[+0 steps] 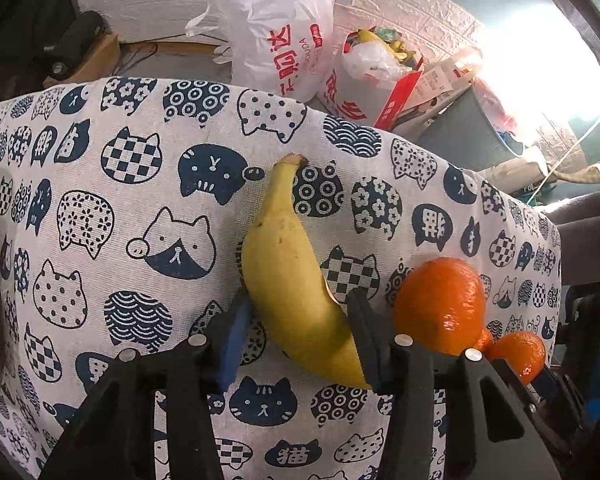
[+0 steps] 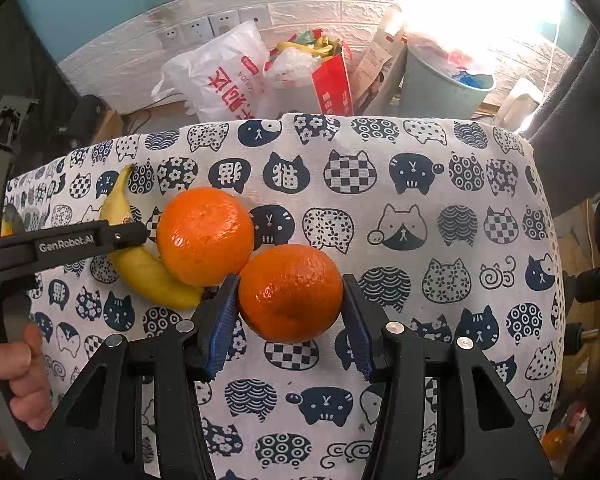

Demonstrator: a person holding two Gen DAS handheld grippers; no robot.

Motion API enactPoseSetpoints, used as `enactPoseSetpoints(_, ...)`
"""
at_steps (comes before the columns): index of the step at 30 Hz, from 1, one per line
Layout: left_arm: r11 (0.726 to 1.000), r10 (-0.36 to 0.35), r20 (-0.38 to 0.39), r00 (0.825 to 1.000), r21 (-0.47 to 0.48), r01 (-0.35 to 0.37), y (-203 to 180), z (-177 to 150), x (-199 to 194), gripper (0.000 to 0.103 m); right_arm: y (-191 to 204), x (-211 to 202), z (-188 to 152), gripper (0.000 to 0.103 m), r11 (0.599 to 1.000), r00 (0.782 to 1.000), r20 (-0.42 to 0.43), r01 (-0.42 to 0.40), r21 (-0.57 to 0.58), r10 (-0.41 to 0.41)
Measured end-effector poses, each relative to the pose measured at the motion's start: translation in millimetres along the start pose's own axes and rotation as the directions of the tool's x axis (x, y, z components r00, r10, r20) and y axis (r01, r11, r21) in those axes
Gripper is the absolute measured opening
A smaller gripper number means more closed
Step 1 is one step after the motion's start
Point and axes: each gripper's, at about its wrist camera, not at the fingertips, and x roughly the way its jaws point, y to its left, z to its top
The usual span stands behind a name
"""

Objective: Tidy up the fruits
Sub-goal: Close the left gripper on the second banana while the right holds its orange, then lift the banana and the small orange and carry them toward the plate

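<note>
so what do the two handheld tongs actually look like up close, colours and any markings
Both are matte black plastic tongs with angular linkage arms and round silver pivot pins. The right tongs have two fingers lined with ribbed blue pads. The left tongs are built the same, with a blue pad showing on one finger; in the right wrist view, white "GenRobot.AI" lettering runs along their side. No cables are visible.

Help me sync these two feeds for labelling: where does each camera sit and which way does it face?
Left wrist: on the left gripper, looking steeply down along its fingers straddling the banana.
Right wrist: on the right gripper, looking steeply down at the near orange it clamps; a hand shows.
Shared: banana, both oranges, cat-print tablecloth.
</note>
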Motion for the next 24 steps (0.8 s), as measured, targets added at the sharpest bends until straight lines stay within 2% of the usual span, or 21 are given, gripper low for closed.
enactPoseSetpoints(5,0.998,-0.001,0.03,1.0,0.062,-0.001,-7,-4,-13,0.045,2,-2,-1,0.049,1.0,1.0,0.002,-0.003,-0.003,0.003)
enactPoseSetpoints(14,0.977,0.02,0.15,0.988,0.208,-0.052,-23,-16,-45,0.038,7,-16,-2,0.049,1.0,0.999,0.041,-0.002,-0.007,0.002)
enactPoseSetpoints(24,0.962,0.018,0.227,0.974,0.26,-0.079,-23,-29,-80,0.036,16,-31,-1,0.049,1.0,0.997,0.074,-0.015,-0.015,0.016)
